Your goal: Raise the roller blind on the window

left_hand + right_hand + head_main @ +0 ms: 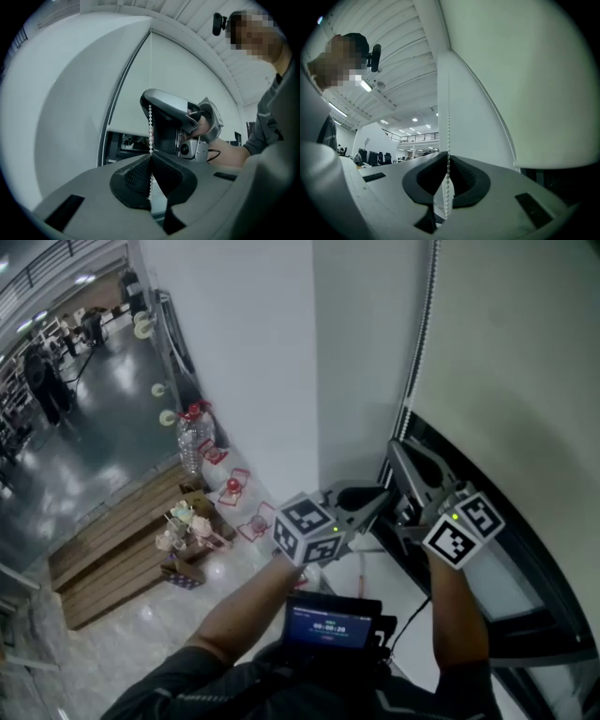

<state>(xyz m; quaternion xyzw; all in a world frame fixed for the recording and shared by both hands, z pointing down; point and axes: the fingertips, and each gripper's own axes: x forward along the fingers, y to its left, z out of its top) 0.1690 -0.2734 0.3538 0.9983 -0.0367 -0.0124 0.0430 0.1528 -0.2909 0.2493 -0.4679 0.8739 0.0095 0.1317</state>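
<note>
White wall (258, 352), glossy grey floor (112, 423) — wooden pallets (117, 545) below

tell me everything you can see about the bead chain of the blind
The bead chain is a thin string of small white beads, plastic by the look. It hangs straight and vertical in front of the pale blind. The left gripper is shut on it, its dark fingers pinching it, and the chain runs on below them. The right gripper is likewise shut on a strand. Where the chain ends at the top cannot be made out.
</note>
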